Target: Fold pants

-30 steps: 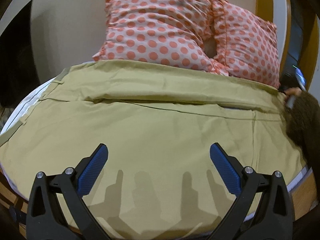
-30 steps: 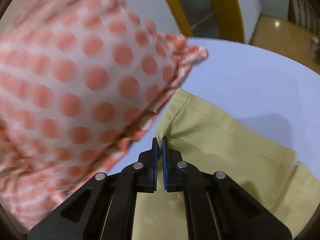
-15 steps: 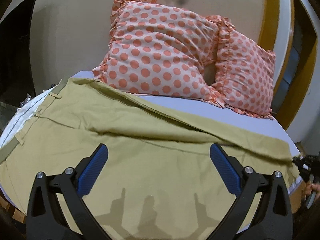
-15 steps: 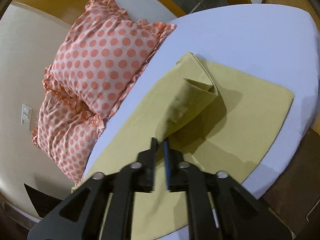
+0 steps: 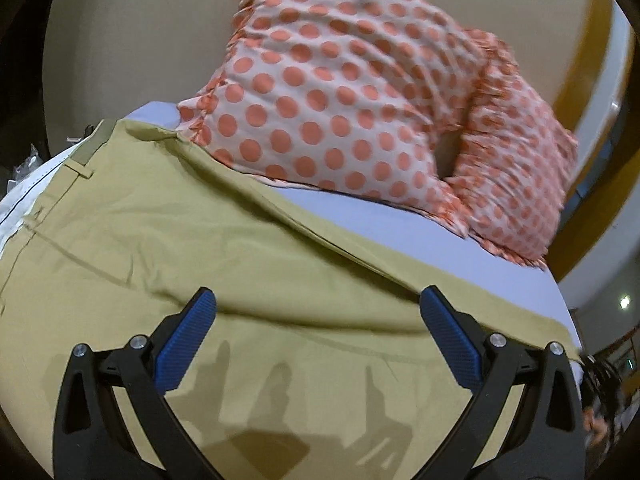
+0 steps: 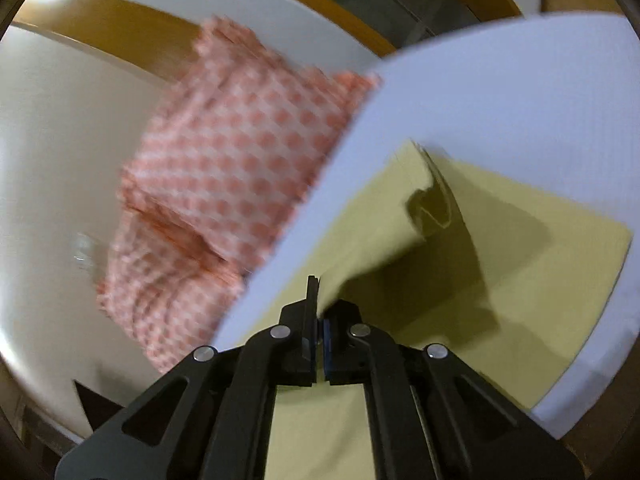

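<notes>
Between the right gripper's (image 6: 319, 300) clenched fingers sits a pinched hem of the khaki pants (image 6: 460, 280), raised off the bed (image 6: 520, 92) so one leg end peels up over the layer below. Left gripper (image 5: 318, 320) hovers released above the waistband half, fingers spread wide, touching nothing. Pants lie flat across the bed, just beside the dotted pillows (image 5: 360, 100). Judgement: carry the lifted hem toward the waistband, keep the cloth taut, lay edges flush; left gripper could pin the lower layer against dragging.
</notes>
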A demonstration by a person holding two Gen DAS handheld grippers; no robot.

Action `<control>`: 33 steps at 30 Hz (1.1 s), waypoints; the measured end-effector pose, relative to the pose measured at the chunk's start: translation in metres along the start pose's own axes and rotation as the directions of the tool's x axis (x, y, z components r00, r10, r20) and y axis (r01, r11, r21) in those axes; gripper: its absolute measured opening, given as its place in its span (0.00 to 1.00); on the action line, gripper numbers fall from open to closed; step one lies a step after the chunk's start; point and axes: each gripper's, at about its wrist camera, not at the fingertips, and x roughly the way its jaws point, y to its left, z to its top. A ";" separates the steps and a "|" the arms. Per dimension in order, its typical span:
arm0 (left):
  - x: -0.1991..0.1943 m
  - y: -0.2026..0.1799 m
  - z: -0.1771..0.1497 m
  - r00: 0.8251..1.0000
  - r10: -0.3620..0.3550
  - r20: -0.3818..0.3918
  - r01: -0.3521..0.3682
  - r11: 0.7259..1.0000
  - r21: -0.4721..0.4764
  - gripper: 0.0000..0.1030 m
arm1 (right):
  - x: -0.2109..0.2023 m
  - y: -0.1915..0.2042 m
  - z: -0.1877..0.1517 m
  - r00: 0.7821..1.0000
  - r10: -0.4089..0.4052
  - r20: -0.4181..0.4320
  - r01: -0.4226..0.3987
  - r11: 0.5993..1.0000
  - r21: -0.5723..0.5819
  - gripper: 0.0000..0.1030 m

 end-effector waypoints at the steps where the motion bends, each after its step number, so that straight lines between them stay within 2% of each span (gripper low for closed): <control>1: 0.007 0.003 0.006 1.000 0.002 -0.012 -0.002 1.000 -0.013 0.98 | -0.008 -0.001 0.000 1.000 0.024 0.018 -0.024 1.000 -0.001 0.02; 4: 0.040 0.016 0.026 0.997 -0.007 -0.079 -0.001 0.996 -0.094 0.98 | -0.016 -0.006 -0.002 0.999 0.041 0.029 -0.042 0.999 0.021 0.02; 7: 0.071 0.028 0.040 0.990 0.006 -0.141 -0.030 0.985 -0.170 0.97 | -0.018 -0.009 -0.004 0.998 0.048 0.031 -0.049 0.998 0.036 0.02; 8: 0.080 0.032 0.043 0.989 0.011 -0.149 -0.040 0.981 -0.188 0.89 | -0.018 -0.010 -0.005 0.998 0.046 0.032 -0.047 0.998 0.035 0.02; 9: 0.086 0.035 0.045 0.988 0.019 -0.153 -0.050 0.979 -0.198 0.70 | -0.018 -0.010 -0.006 0.999 0.043 0.033 -0.044 0.999 0.032 0.02; 10: 0.092 0.040 0.047 0.987 0.029 -0.160 -0.063 0.976 -0.207 0.57 | -0.018 -0.011 -0.006 0.998 0.043 0.034 -0.044 0.999 0.032 0.02; 11: 0.096 0.045 0.046 0.985 0.025 -0.172 -0.064 0.972 -0.224 0.28 | -0.017 -0.012 -0.005 0.998 0.049 0.031 -0.050 0.998 0.033 0.02; 12: 0.094 0.050 0.045 0.984 0.008 -0.175 -0.052 0.969 -0.243 0.08 | -0.018 -0.011 -0.005 0.998 0.054 0.031 -0.055 0.998 0.032 0.02; 14: 0.076 0.053 0.039 0.990 -0.015 -0.144 -0.023 0.966 -0.259 0.08 | -0.022 -0.006 -0.003 0.998 0.053 0.045 -0.054 0.998 0.012 0.02; 18: -0.007 0.039 0.004 1.000 -0.012 -0.022 0.008 0.986 -0.166 0.08 | -0.041 -0.002 0.002 0.994 0.039 0.100 -0.038 0.999 -0.018 0.02; 20: -0.047 0.035 -0.026 1.000 -0.011 0.019 0.014 0.988 -0.153 0.08 | -0.052 -0.005 0.004 0.993 0.004 0.120 0.000 1.000 -0.030 0.02; 23: -0.090 0.039 -0.092 1.000 0.018 0.020 -0.015 0.984 -0.176 0.09 | -0.054 -0.015 0.001 0.992 -0.061 0.109 0.065 0.998 -0.027 0.02; 27: -0.104 0.058 -0.142 0.998 0.060 -0.006 -0.059 0.961 -0.269 0.09 | -0.047 -0.034 -0.006 0.990 -0.128 0.065 0.127 0.992 0.015 0.02; 30: -0.104 0.063 -0.152 0.999 0.046 -0.009 -0.047 0.956 -0.289 0.09 | -0.046 -0.040 -0.008 0.988 -0.145 0.056 0.144 0.989 0.019 0.02; 33: -0.106 0.062 -0.154 0.999 0.047 0.004 -0.044 0.963 -0.266 0.09 | -0.050 -0.044 -0.010 0.987 -0.153 0.054 0.152 0.988 0.025 0.02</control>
